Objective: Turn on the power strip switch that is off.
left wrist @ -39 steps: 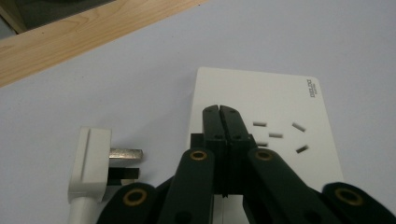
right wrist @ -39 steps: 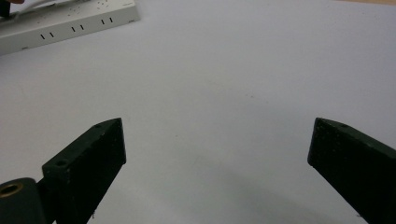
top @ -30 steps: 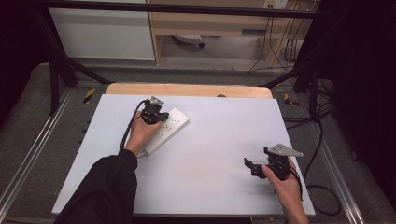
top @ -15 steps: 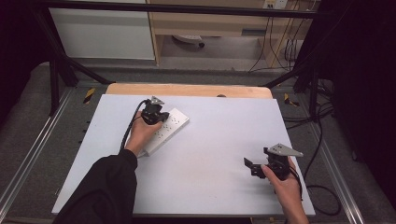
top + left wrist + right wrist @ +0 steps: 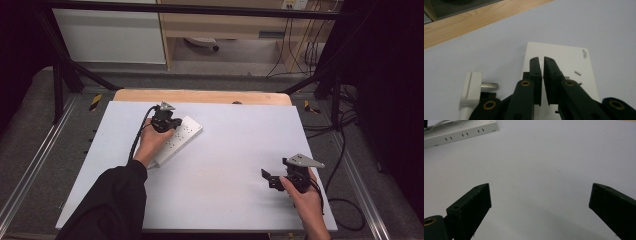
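High view: left hand-held gripper [image 5: 166,121] over the far half of the white power strip [image 5: 182,136], at the left side of the pale counter [image 5: 235,125]. Right hand-held gripper [image 5: 270,178] well apart from it, near the front right corner, above bare surface.

Left gripper view: jaws almost pressed together, with only a thin slit between, just been opening a little, nothing between them. Pointing down at the face of the power strip [image 5: 569,62], close to its slots. White plug [image 5: 471,87] lying on the counter just beside the strip, metal prong [image 5: 489,85] turned toward it, not inserted and not held.

Right gripper view: jaws spread wide, pinching nothing. Power strip [image 5: 461,132] far off in the upper left corner.

Probably preparing to take the plug. Risk of closing on air or scraping the strip, with the plug off to the side of the jaws. Risk of sliding the light strip over the smooth counter when pushing the plug in, with no second hold on it. Risk of a crooked grip, tilting the prong and missing the slot.
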Tool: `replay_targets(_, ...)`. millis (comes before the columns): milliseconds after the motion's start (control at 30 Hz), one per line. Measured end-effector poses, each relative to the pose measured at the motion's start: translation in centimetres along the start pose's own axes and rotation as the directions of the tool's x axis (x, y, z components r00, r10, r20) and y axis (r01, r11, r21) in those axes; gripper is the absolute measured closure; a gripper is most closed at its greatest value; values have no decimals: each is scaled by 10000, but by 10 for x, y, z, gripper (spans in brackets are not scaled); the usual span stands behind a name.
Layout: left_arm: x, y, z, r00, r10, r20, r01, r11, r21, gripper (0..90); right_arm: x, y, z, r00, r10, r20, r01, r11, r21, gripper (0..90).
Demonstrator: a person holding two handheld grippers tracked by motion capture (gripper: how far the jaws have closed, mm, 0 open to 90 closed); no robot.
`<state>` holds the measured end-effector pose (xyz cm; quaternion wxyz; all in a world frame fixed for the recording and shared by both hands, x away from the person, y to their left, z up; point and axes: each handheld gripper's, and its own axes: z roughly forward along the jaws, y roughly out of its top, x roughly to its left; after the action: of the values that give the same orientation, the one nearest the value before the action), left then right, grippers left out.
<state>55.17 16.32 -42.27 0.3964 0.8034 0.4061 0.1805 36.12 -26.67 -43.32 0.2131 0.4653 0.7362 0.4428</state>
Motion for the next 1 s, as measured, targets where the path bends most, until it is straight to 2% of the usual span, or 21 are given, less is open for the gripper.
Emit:
replay_targets(100, -3, 2, -2, 10000, 57, 14, -56, 10000, -73, 792, -1, 0, 0, 10000, -17, 18, 17, 10000, 3, 45)
replay_targets(167, -4, 4, -4, 9999, 25, -147, -27, 9998, -192, 722, 0, 0, 0, 10000, 21, 52, -21, 10000, -8, 45)
replay_targets(300, -4, 7, -6, 9987, -491, -118, 488, 9984, -296, 537, -1, -1, -1, 9999, 60, 113, -60, 10000, 0, 45)
replay_targets(500, -6, 8, -8, 9985, -527, -145, 522, 9981, -333, 335, -1, -1, 0, 9999, 53, 135, -53, 10000, 40, 45)
replay_targets(633, -5, 10, -9, 9962, -868, -92, 860, 9940, -673, 212, -1, -1, 1, 9999, 33, 146, -34, 10000, 57, 43)
replay_targets(733, -5, 10, -9, 9955, -946, -26, 942, 9931, -696, 120, -1, -1, 1, 9999, 16, 149, -17, 10000, 35, 41)
replay_targets(833, -6, 11, -10, 9941, -1066, -188, 1052, 9921, -677, 95, -1, -1, 1, 9999, 33, 140, -33, 10000, 25, 39)
replay_targets(900, -6, 11, -12, 9920, -1253, -165, 1240, 9901, -664, 94, -1, -1, 1, 9999, 17, 108, -17, 10000, 48, 37)
replay_targets(1000, -4, 12, -17, 9909, -1334, -175, 1318, 9886, -722, 93, 0, -1, 2, 10000, -10, 67, 10, 10000, 72, 35)
